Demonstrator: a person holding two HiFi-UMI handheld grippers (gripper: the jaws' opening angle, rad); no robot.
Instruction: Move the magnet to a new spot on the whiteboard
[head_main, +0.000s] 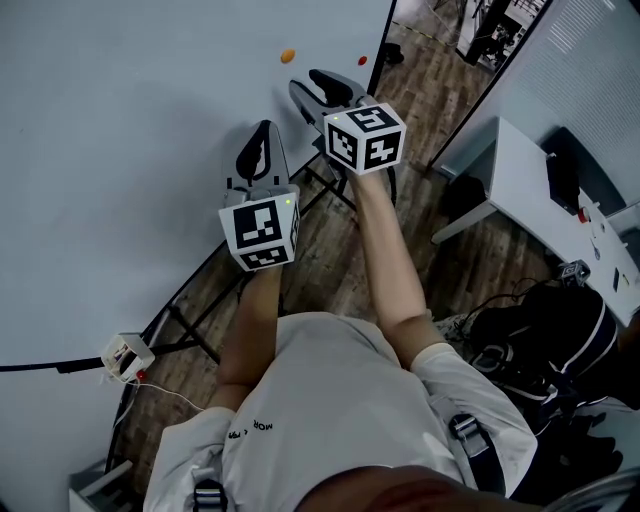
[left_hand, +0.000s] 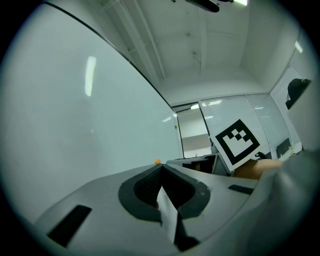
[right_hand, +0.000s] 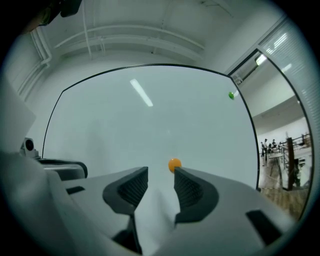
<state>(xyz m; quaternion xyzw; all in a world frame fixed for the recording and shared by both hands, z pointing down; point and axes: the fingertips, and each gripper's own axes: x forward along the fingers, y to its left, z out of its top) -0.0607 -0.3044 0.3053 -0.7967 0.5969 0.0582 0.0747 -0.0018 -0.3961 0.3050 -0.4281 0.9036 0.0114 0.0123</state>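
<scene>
Plainly, orange magnet (right_hand: 174, 164) on whiteboard (right_hand: 150, 125)

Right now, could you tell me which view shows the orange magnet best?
The right gripper view: the orange magnet sits clear on the whiteboard beyond the open right tool. The head view shows a small dot; the left gripper view, a sliver.
</scene>
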